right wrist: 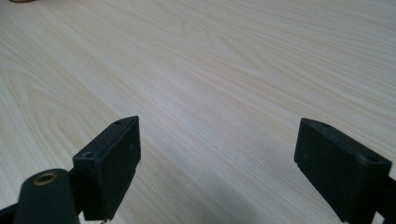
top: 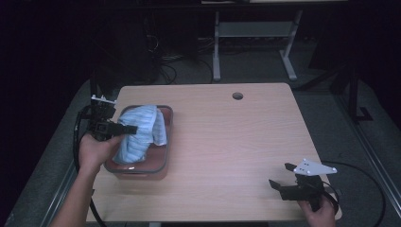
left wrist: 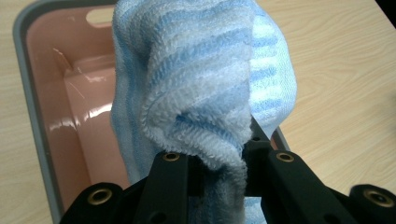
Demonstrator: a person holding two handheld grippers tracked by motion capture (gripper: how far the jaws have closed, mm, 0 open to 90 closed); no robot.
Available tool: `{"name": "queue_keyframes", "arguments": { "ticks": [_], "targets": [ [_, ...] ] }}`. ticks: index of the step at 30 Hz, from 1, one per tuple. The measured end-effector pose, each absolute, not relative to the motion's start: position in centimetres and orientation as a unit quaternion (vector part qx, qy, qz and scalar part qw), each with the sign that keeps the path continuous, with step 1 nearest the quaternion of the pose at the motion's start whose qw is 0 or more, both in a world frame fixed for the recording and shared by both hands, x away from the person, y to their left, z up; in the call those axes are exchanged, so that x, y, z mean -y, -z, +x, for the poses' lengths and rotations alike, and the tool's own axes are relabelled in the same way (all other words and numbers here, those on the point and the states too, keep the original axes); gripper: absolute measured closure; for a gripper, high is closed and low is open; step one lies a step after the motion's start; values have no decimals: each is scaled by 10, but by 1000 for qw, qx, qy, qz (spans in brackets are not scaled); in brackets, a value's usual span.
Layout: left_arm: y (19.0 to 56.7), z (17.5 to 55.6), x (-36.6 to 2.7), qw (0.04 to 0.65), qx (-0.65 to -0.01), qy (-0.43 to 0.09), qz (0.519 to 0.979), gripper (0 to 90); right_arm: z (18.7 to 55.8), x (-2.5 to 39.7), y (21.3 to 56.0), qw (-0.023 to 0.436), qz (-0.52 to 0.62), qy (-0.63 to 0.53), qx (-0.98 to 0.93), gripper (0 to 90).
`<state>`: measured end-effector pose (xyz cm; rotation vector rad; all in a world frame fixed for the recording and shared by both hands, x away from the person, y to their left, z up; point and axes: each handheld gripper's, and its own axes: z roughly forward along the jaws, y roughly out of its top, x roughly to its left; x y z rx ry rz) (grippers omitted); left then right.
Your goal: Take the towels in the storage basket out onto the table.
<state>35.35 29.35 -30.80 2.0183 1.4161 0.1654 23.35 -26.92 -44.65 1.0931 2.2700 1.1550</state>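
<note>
The light wood table [top: 227,142] has a round cable hole [top: 237,96] near its far edge — its grain shows close up in the right gripper view. Beyond the table, on the dark grey floor [top: 189,75], stand the pale metal legs of a frame [top: 216,47] with a crossbar between them, and black cables [top: 165,66] lie tangled to its left — the rest is too dark to tell.

My high view sits above the near edge, looking forward and down over the whole table [top: 227,137]. My left gripper view rides close behind the left hand-held gripper [left wrist: 217,161], facing the striped towel [left wrist: 205,79] and pink bin [left wrist: 56,93], which the high view shows at nine o'clock. My right gripper view skims low over bare table near five o'clock.
</note>
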Motion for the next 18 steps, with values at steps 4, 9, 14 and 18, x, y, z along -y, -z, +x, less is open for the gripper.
{"name": "queue_keyframes", "arguments": {
  "ticks": [4, 9, 14, 18],
  "targets": [
    [300, 353, -294, 336, -541, -65, 768, 758, 234, 270, 447, 183, 389, -410, -804, 141],
    [290, 354, -295, 348, -538, -65, 765, 758, 233, 270, 447, 182, 392, -412, -802, 142],
    [283, 354, -295, 357, -537, -66, 762, 758, 234, 269, 447, 182, 392, -412, -802, 142],
    [280, 355, -293, 359, -537, -65, 761, 758, 234, 269, 447, 182, 392, -412, -802, 141]
  ]
}}
